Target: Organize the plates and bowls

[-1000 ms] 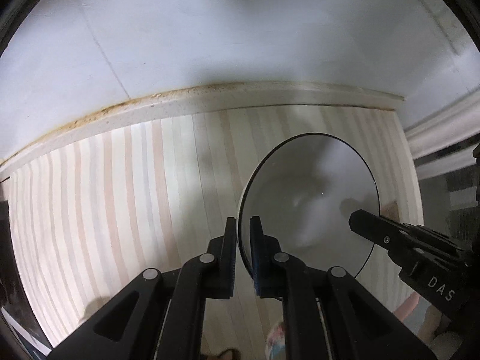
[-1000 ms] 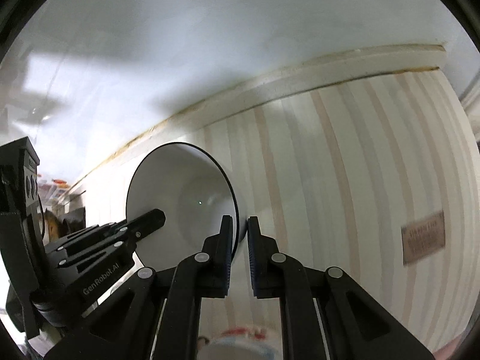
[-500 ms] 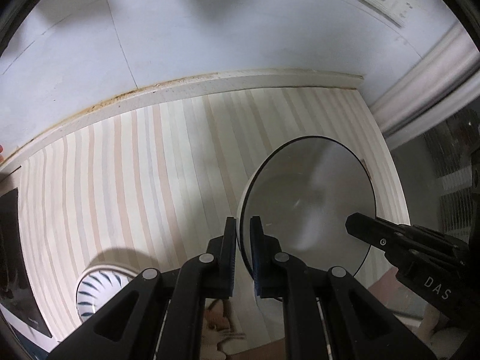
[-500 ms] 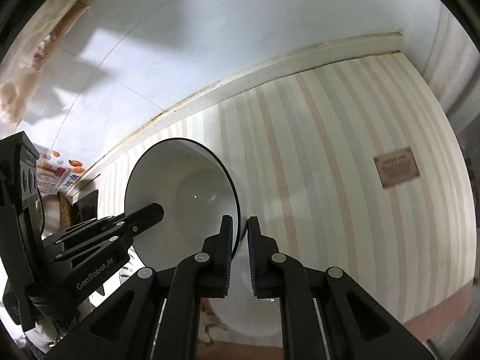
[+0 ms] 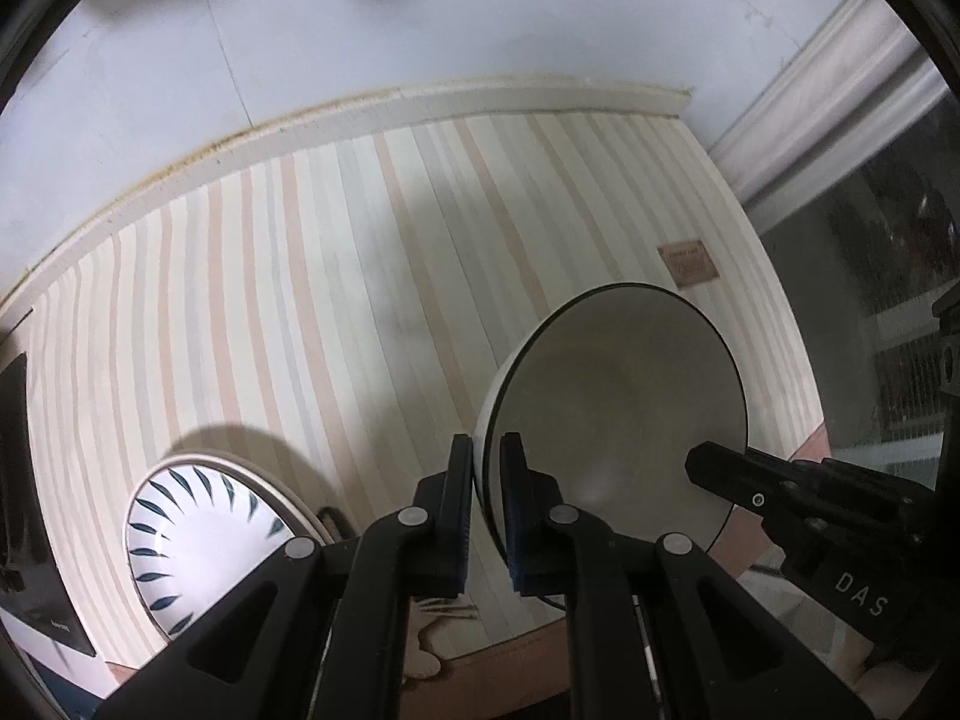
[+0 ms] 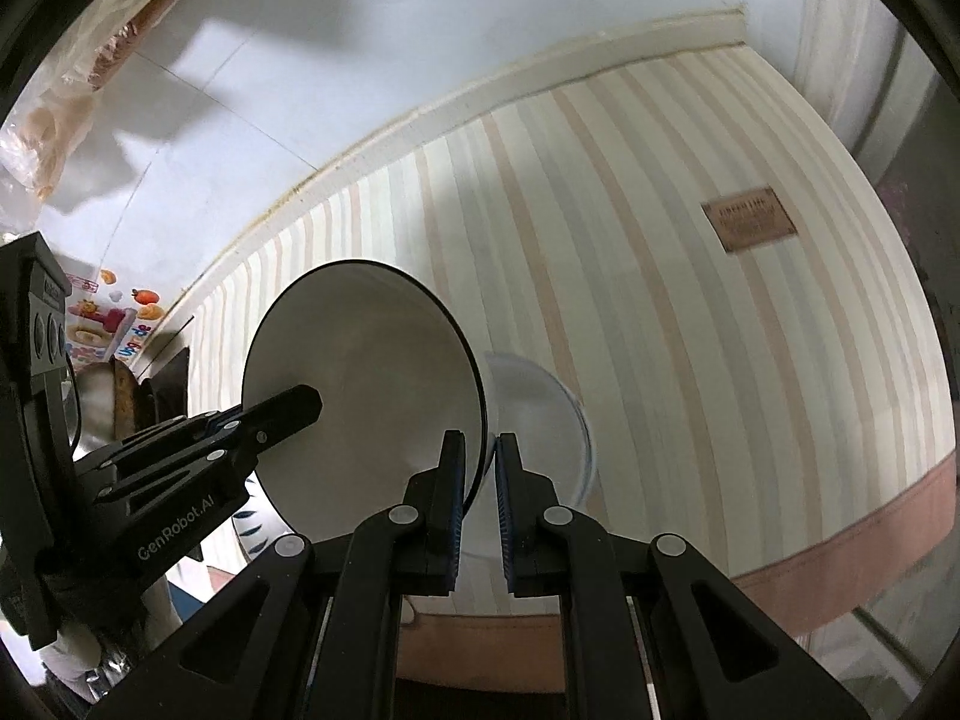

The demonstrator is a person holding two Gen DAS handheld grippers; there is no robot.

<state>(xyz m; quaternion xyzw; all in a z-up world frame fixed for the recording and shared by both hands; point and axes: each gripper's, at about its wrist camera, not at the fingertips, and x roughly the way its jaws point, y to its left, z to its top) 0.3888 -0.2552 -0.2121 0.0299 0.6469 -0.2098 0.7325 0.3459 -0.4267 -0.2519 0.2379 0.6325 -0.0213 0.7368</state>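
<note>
The striped tablecloth fills both views, running up to the pale back edge of the tabletop against the white wall, with a reddish hem along its near edge. Above it rides the white bowl, dark-rimmed and tipped up on edge over the right half of the cloth, clear of the surface, and it's pinched from both sides! The left gripper is clamped on the bowl's near rim, wall squeezed between the pads. The right gripper bites the opposite rim the same way, jaws tight on the thin edge. Down at the near left corner of the tabletop sits a white plate with dark leaf marks, flat on the cloth. In the right wrist view a clear glassy bowl shows just behind the held one, blurred. A small brown label lies toward the far right edge
</note>
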